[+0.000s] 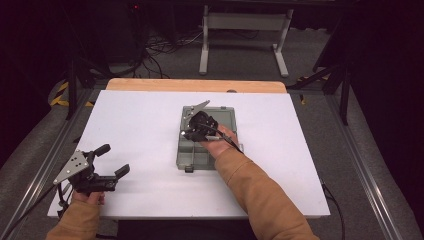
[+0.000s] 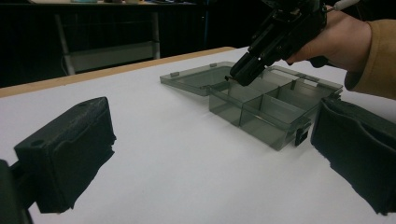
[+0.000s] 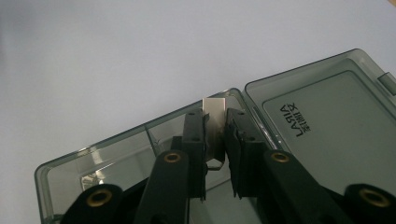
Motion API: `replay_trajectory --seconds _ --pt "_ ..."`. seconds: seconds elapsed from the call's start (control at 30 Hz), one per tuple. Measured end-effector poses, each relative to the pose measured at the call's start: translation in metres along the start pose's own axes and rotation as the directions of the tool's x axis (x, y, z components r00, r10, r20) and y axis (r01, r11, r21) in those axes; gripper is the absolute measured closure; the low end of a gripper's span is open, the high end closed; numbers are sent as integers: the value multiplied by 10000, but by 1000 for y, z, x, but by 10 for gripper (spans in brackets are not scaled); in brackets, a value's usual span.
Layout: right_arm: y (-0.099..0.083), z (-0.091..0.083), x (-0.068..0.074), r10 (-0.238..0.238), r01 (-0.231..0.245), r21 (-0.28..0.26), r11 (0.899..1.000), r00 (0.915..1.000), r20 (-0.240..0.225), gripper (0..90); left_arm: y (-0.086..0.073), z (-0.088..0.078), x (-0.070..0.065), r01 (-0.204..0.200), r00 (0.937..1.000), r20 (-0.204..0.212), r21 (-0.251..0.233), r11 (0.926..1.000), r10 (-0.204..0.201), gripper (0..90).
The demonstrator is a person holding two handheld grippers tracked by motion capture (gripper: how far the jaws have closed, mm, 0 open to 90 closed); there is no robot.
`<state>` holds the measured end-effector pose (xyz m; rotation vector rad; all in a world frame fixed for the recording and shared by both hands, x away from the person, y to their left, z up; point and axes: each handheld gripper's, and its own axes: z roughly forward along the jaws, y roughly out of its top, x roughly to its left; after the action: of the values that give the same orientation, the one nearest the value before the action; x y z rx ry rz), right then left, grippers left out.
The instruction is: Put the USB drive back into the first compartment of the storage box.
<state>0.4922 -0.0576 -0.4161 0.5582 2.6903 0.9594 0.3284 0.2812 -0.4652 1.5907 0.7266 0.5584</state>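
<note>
Right gripper (image 3: 215, 154) dips into the open smoky-grey clear plastic compartment box (image 1: 227, 120) mid-table, jaws nipped on a small flat metal clip (image 3: 214, 116). Light, stiff, slippery-looking; best pinched across its flats. Left gripper (image 1: 111, 164) hovers wide open, empty.

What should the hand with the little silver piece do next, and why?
Probably open the jaws a little to drop it. The right gripper is shut on a small metal piece and tips down into a compartment of the open grey box. The left gripper waits open, off to the side.
</note>
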Motion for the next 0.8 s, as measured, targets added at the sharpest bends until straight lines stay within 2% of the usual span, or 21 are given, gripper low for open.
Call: replay_trajectory --seconds 0.2,0.8 --pt "-1 5 -1 111 -110 196 9997 9999 -66 787 0 0 0 -3 10000 10 0 10000 3 4" --pt "-2 13 0 -4 12 485 9988 9999 -163 786 0 1 0 17 10000 18 -7 10000 -17 4"
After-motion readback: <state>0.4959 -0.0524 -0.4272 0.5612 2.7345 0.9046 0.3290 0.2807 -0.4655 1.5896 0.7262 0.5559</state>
